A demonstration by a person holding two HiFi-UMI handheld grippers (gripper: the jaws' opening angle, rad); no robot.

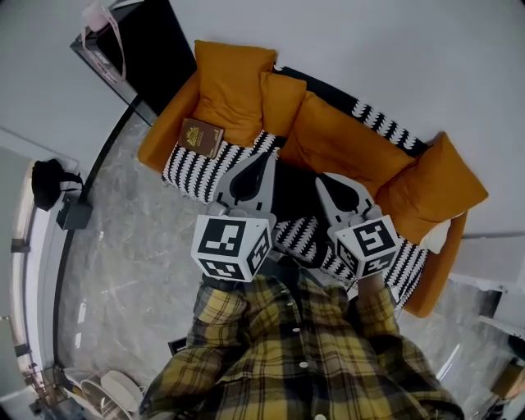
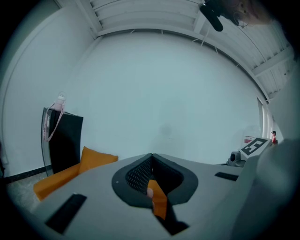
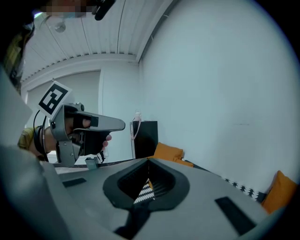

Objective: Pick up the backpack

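Orange upholstery on the sofa (image 1: 156, 139), spread from 11 to 4 o'clock in the head view, with loose orange cushions (image 1: 234, 82) along the back and a black-and-white zigzag throw (image 1: 197, 168) over the seat. Brown book (image 1: 201, 136) with a gold emblem on the throw at 10 o'clock, just beside the sofa's left arm.

At the centre, left gripper (image 1: 261, 162) and right gripper (image 1: 328, 184) side by side, both pointed toward the seat, marker cubes nearest the camera. Clenched shut on both, pad against pad at the tips in each gripper view, nothing pinched. Only orange fabric behind the gap of the left pair, zigzag cloth behind the right.

No certain sight of the backpack. Two candidates: a dark patch (image 1: 295, 193) on the seat between the two grippers, largely hidden by them, and a black bundle (image 1: 47, 182) at 9 o'clock by the window ledge, well apart from the sofa. Impossible to tell which, if either.

Black cabinet (image 1: 156, 49) at 11 o'clock against the white wall, near the sofa's left end, with a pink-strapped bottle (image 1: 102, 20) on top. Grey marbled floor (image 1: 123, 262) from 7 to 9 o'clock. Yellow plaid shirt (image 1: 303, 353) at 6 o'clock.
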